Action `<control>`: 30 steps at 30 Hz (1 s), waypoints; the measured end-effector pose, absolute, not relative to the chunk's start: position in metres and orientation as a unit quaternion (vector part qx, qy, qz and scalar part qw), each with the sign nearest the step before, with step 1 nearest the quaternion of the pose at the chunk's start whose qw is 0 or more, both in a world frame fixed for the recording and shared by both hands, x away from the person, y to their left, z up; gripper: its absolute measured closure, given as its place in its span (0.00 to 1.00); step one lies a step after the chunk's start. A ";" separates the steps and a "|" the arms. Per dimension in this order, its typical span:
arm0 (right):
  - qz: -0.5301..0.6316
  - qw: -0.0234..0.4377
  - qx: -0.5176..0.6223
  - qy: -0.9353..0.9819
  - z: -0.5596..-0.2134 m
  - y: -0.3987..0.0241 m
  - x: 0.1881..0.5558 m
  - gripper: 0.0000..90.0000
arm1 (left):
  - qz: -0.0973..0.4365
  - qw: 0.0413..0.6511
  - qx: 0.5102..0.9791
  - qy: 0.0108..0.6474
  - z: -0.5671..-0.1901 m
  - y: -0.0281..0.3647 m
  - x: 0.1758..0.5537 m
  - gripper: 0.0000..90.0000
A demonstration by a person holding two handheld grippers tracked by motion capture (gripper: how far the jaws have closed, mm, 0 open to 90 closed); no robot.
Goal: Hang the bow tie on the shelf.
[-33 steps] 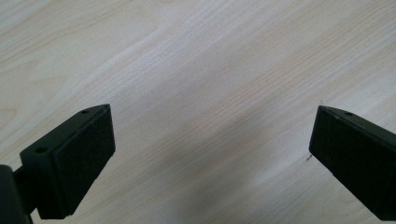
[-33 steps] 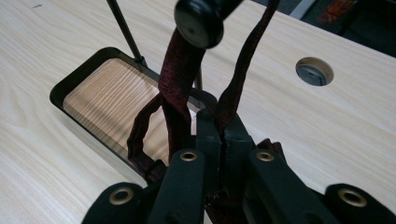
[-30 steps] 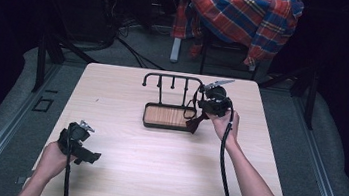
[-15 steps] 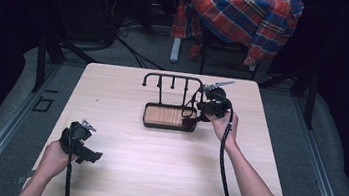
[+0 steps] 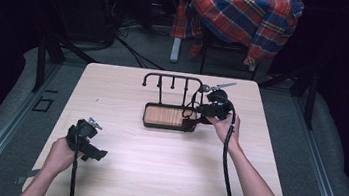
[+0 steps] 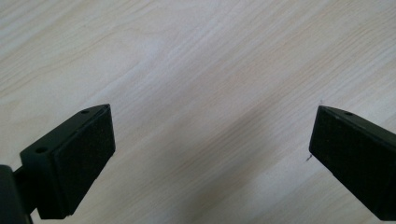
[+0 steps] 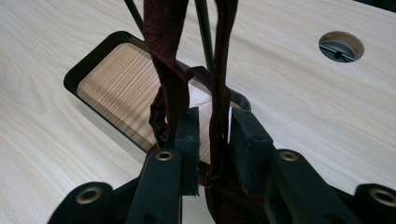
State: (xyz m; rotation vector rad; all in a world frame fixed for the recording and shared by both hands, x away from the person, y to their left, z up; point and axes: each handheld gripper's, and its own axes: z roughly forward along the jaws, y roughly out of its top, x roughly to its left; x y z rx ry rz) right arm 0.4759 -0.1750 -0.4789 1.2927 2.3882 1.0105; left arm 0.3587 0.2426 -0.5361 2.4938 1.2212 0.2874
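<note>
A dark red strap (image 7: pixel 219 70) is clamped by the right gripper (image 7: pixel 212 140), running up-frame to the rack (image 5: pixel 172 80); the left gripper (image 6: pixel 210 154) is held agape, empty, at lower left.

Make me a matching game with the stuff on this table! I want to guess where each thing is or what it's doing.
Things:
1. left tongs
2. right tongs
3. dark red strap
4. plaid cloth

Descriptions:
A. draped on a chair behind the table
B. jaws wide apart over bare wood
C. hanging down over the wooden tray of the black rack
D. jaws closed around a strip of fabric

Pairs: 1-B, 2-D, 3-C, 4-A
</note>
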 end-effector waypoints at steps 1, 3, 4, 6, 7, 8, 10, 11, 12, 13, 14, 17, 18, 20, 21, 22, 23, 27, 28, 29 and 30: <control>0.346 0.122 0.443 0.818 -0.479 -0.175 0.476 0.81 | 0.101 0.174 0.880 0.431 -0.536 0.243 0.359 0.00; 0.346 0.122 0.441 0.819 -0.479 -0.174 0.475 0.81 | 0.102 0.172 0.882 0.427 -0.537 0.240 0.361 0.00; 0.344 0.123 0.440 0.820 -0.480 -0.173 0.473 0.81 | 0.100 0.173 0.883 0.425 -0.537 0.239 0.362 0.00; 0.341 0.123 0.438 0.823 -0.480 -0.173 0.472 0.81 | 0.100 0.173 0.883 0.425 -0.537 0.238 0.363 0.00; 0.341 0.123 0.438 0.823 -0.480 -0.173 0.472 0.81 | 0.100 0.174 0.883 0.424 -0.537 0.238 0.363 0.00; 0.341 0.124 0.436 0.824 -0.479 -0.173 0.471 0.81 | 0.101 0.174 0.883 0.424 -0.537 0.238 0.362 0.00; 0.342 0.124 0.436 0.823 -0.479 -0.173 0.471 0.80 | 0.099 0.173 0.884 0.424 -0.536 0.238 0.362 0.00; 0.340 0.124 0.434 0.825 -0.479 -0.173 0.470 0.80 | 0.100 0.173 0.883 0.424 -0.536 0.239 0.362 0.00; 0.340 0.123 0.434 0.825 -0.479 -0.172 0.470 0.79 | 0.101 0.174 0.883 0.424 -0.536 0.239 0.362 0.00; 0.339 0.123 0.435 0.825 -0.479 -0.172 0.470 0.78 | 0.102 0.174 0.883 0.424 -0.535 0.239 0.362 0.00; 0.333 0.122 0.434 0.828 -0.479 -0.172 0.469 0.76 | 0.103 0.174 0.884 0.423 -0.535 0.237 0.362 0.00; 0.333 0.121 0.435 0.828 -0.479 -0.173 0.469 0.74 | 0.103 0.173 0.885 0.420 -0.535 0.235 0.363 0.00; 0.330 0.124 0.435 0.829 -0.479 -0.174 0.468 0.73 | 0.104 0.172 0.886 0.419 -0.535 0.234 0.363 0.00; 0.329 0.123 0.436 0.829 -0.479 -0.174 0.468 0.73 | 0.103 0.173 0.886 0.418 -0.535 0.234 0.363 0.00; 0.330 0.123 0.437 0.828 -0.479 -0.175 0.468 0.72 | 0.105 0.175 0.885 0.419 -0.535 0.235 0.362 0.00; 0.328 0.123 0.437 0.828 -0.478 -0.175 0.469 0.72 | 0.102 0.174 0.885 0.420 -0.535 0.236 0.361 0.00; 0.326 0.122 0.438 0.828 -0.478 -0.174 0.469 0.71 | 0.104 0.174 0.884 0.421 -0.535 0.237 0.360 0.00; 0.321 0.125 0.433 0.833 -0.477 -0.172 0.469 0.67 | 0.106 0.176 0.881 0.425 -0.533 0.241 0.358 0.00; 0.315 0.124 0.433 0.836 -0.478 -0.171 0.468 0.63 | 0.108 0.178 0.881 0.426 -0.533 0.241 0.358 0.00; 0.315 0.124 0.433 0.836 -0.478 -0.171 0.468 0.63 | 0.105 0.178 0.882 0.424 -0.533 0.240 0.359 0.00; 0.309 0.123 0.431 0.839 -0.478 -0.171 0.466 0.60 | 0.106 0.177 0.883 0.421 -0.533 0.237 0.359 0.00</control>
